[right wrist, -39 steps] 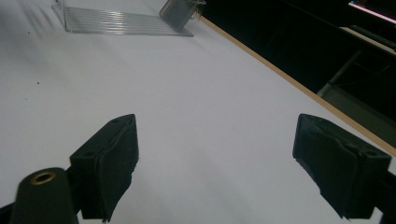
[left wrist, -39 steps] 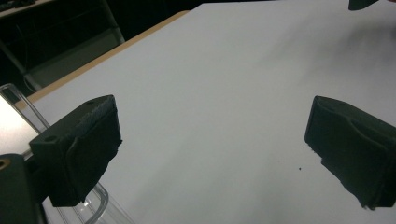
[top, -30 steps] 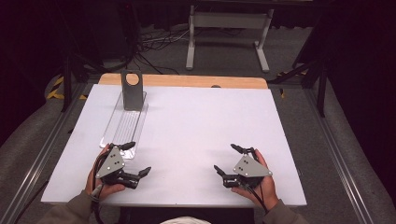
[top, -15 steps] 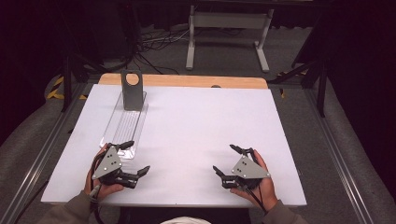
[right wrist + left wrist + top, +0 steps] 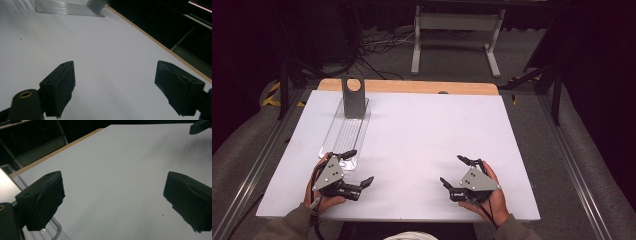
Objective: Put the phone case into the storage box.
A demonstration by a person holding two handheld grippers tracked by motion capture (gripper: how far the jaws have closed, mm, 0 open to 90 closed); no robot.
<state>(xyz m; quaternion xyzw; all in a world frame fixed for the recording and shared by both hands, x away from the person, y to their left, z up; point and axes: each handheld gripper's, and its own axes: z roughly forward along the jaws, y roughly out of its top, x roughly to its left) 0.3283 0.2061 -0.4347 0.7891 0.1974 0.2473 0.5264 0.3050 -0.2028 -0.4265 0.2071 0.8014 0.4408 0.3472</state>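
My left gripper rests near the table's front left, held in a hand, open with nothing between its jaws. In the left gripper view the left gripper has only bare white table between its pads. My right gripper rests at the front right, also hand-held and open; the right gripper holds nothing. A clear ribbed plastic tray lies just beyond the left gripper, with a grey upright stand with a round hole at its far end. The tray and stand also appear far off in the right gripper view.
The white table top has a wooden strip along its far edge. A metal frame and cables lie on the dark floor behind. Rails run along both sides of the table. The tray's clear rim lies beside the left jaw.
Both hands and grippers have stayed almost still; the left gripper has shifted very slightly.
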